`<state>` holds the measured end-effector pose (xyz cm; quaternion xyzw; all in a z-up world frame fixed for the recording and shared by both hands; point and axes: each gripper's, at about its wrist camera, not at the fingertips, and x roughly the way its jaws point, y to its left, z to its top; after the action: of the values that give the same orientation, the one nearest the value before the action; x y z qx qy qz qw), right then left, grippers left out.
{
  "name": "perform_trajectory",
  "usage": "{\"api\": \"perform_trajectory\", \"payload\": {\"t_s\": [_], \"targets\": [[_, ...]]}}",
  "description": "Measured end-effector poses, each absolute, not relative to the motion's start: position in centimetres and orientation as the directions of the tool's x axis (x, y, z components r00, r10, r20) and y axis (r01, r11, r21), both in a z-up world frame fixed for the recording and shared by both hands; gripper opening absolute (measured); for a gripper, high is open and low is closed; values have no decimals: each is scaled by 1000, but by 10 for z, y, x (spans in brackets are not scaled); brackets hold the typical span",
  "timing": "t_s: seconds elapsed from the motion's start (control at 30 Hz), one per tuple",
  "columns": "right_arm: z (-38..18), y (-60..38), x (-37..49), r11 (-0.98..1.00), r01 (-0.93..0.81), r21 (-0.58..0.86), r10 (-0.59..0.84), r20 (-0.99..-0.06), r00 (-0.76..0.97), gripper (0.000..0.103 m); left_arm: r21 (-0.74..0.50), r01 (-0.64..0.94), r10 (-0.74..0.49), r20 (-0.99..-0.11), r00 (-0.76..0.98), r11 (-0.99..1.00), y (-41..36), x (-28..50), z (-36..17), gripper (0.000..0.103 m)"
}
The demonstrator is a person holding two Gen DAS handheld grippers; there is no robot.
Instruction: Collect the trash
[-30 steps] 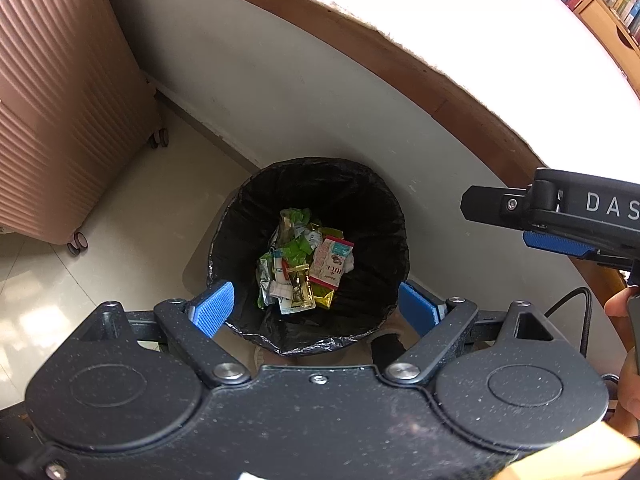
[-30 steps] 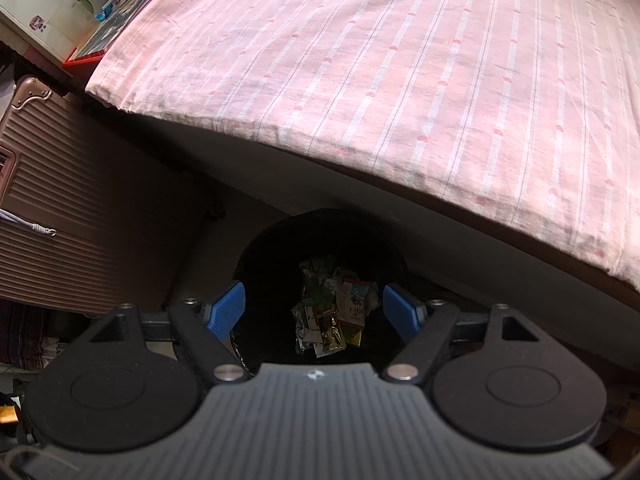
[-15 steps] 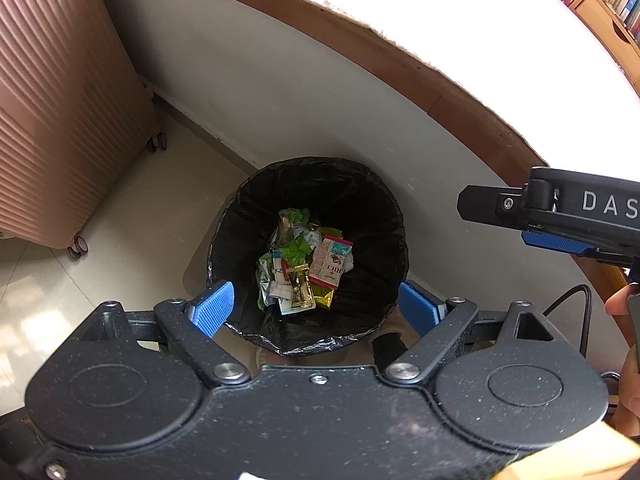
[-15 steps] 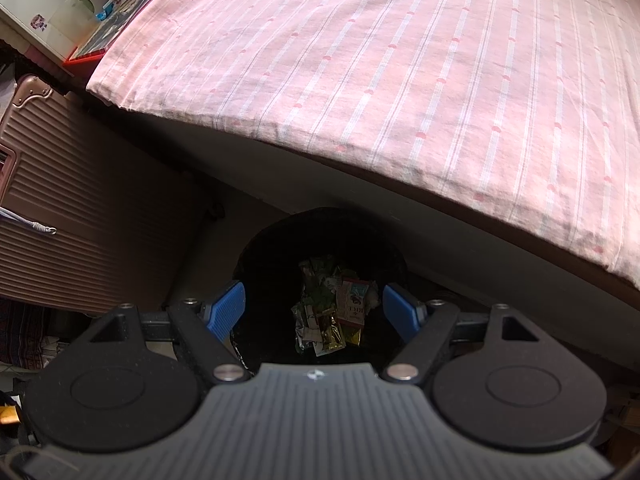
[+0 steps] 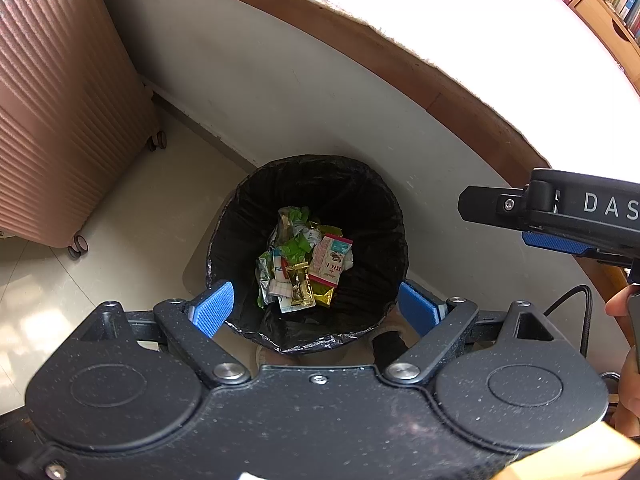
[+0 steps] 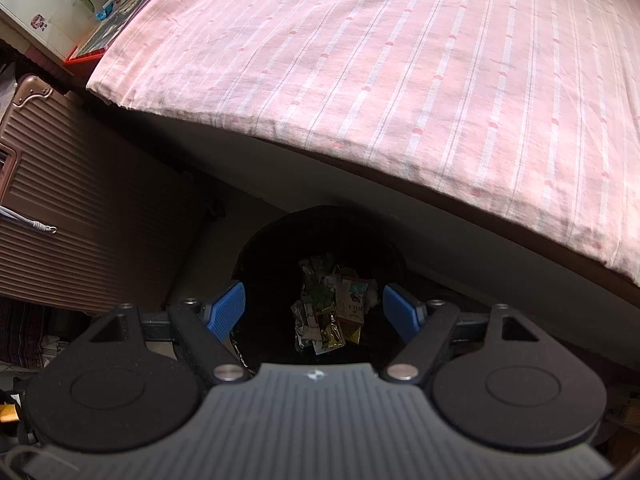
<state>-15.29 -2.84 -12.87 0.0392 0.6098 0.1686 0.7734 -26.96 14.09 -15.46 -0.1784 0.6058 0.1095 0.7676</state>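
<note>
a wide bed [image 6: 400, 80] fills the far side, its cotton sheet pale pink with thin white stripes and small darker dots, the hem hanging a little over a brown wooden rail and a smooth off-white side panel [image 5: 280, 92]. to the left stands a hard-shell suitcase [image 5: 60, 100], dusty pink, ribbed all the way down, on small dark caster wheels over glossy cream floor tiles [image 5: 120, 220]. against the panel sits a round bin [image 5: 240, 216] lined with a crinkled black plastic bag whose edge folds over the rim. at the bottom of it lies the trash [image 5: 304, 264]: a loose heap of crumpled wrappers, green foil, a shiny gold sachet, a flat pink-and-white packet with print on it, and bits of white paper. the left gripper [image 5: 316, 306] hangs above the near rim of the bin, matte black with speckled flat discs and blue ridged pads; its jaws are spread wide with nothing between them. the right gripper [image 6: 314, 312] hangs over the bin too, pointing steeply down, its jaws likewise apart and empty, and its long black finger with a blue pad juts in from the right in the left camera's view, a person's fingertips [image 5: 620, 306] just behind it. a black cable [image 5: 576, 300] curls near the panel.
</note>
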Motion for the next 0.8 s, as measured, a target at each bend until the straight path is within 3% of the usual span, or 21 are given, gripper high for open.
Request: {"api": "perform_trajectory", "payload": {"t_s": [0.8], "targets": [[-130, -29, -154, 940, -211, 267, 309, -930, 201, 85, -139, -394, -44, -970, 239, 909, 138, -276, -156, 90]]}}
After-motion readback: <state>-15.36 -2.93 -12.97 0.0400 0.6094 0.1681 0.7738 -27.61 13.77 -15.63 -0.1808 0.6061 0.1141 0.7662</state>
